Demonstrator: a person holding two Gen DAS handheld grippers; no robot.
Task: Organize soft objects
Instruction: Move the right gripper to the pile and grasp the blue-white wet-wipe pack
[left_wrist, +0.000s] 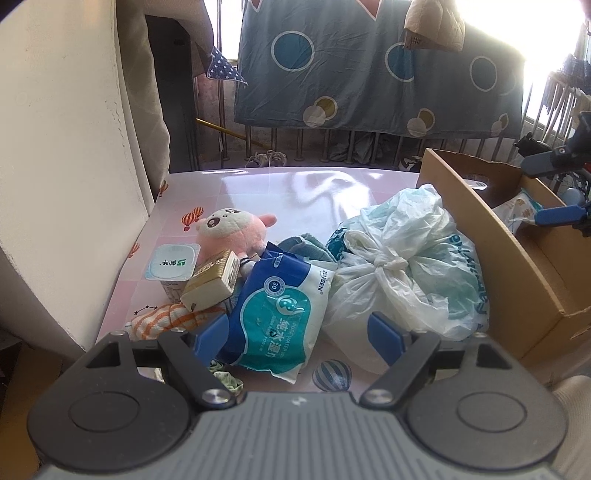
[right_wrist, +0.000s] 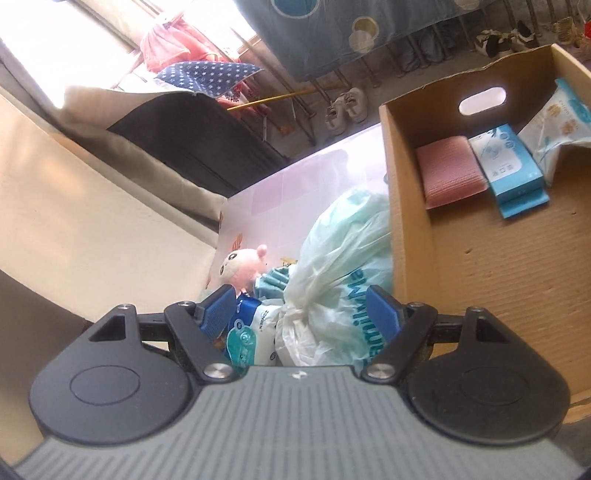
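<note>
So the blue-and-teal soft pack of wet wipes lies on the pink tabletop, left of the open brown cardboard box, long axis running away from the left tongs. Those are spread, empty and nearest; right tongs spread too.

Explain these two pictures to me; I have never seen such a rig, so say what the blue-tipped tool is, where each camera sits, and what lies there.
A person holds a two-finger gripper in each hand, each with a forward-looking camera. The left gripper is open above a wet-wipes pack on the pink table. Beside it lie a tied plastic bag, a pink plush toy, a yogurt cup and a small carton. The right gripper, also open, holds nothing. The cardboard box already contains a pink cloth and wipes packs.
</note>
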